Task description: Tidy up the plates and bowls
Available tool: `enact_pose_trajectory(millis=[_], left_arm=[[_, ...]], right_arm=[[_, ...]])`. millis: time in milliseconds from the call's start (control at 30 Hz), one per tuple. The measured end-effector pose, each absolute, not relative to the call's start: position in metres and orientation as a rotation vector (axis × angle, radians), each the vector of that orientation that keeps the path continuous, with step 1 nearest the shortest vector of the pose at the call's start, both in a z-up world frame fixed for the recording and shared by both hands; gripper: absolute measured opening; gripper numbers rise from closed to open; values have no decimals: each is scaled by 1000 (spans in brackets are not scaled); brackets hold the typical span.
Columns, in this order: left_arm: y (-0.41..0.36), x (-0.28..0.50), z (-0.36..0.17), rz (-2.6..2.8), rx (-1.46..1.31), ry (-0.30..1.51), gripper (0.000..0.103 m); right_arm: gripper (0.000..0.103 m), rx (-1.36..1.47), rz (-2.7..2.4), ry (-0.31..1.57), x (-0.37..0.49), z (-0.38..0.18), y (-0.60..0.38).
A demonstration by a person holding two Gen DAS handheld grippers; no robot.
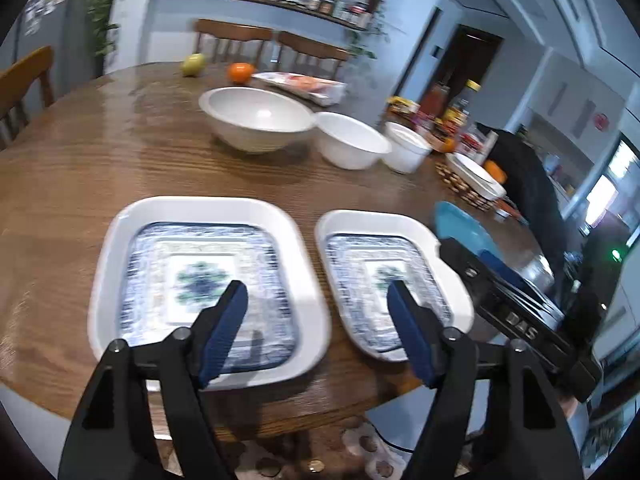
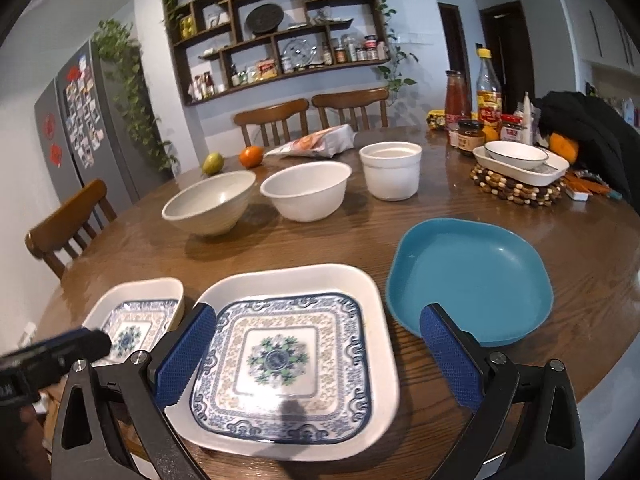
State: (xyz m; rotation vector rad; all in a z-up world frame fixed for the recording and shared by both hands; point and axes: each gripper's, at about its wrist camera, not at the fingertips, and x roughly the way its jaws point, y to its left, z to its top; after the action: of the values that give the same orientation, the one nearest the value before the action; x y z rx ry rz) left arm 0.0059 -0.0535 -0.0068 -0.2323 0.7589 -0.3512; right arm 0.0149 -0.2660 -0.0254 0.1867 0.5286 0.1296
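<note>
Two square white plates with blue patterns lie near the table's front edge: the left plate (image 1: pixel 200 276) (image 2: pixel 136 316) and the right plate (image 1: pixel 380 276) (image 2: pixel 296 352). A plain blue plate (image 2: pixel 472 268) (image 1: pixel 460 228) lies to the right of them. Behind stand a wide white bowl (image 1: pixel 256 120) (image 2: pixel 210 204), a middle white bowl (image 1: pixel 352 140) (image 2: pixel 306 190) and a small straight-sided white bowl (image 1: pixel 406 148) (image 2: pixel 392 176). My left gripper (image 1: pixel 316 286) hovers open above the gap between the patterned plates, holding nothing. My right gripper (image 2: pixel 320 308) is open over the right patterned plate, pads apart from it.
A pear (image 2: pixel 212 162), an orange (image 2: pixel 251 156) and a snack packet (image 2: pixel 316 142) lie at the back. Bottles and jars (image 2: pixel 488 96), a beaded trivet (image 2: pixel 520 188) bearing white dishes, and a black bag (image 2: pixel 588 132) crowd the right. Wooden chairs (image 2: pixel 276 120) surround the table (image 2: pixel 360 232).
</note>
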Motion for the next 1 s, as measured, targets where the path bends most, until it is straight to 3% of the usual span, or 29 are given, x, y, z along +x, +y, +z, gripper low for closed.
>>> enact_pose_trajectory(millis=[100,167,267,1000], left_arm=[[-71,8,-9,-412,-217,772,63],[-80,10,-13,-437,-217,798,61],[-88,14,-19,-469,-229,836,56],[-96,25,-28,-446,-220,857,55]], right_arm=[[81,219,131,545,17,-27,-277],[64,239,143,552,18,-29,-283],[49,265,166,569,17,-33,-288],[48,247,194,666,34,-50,-286]])
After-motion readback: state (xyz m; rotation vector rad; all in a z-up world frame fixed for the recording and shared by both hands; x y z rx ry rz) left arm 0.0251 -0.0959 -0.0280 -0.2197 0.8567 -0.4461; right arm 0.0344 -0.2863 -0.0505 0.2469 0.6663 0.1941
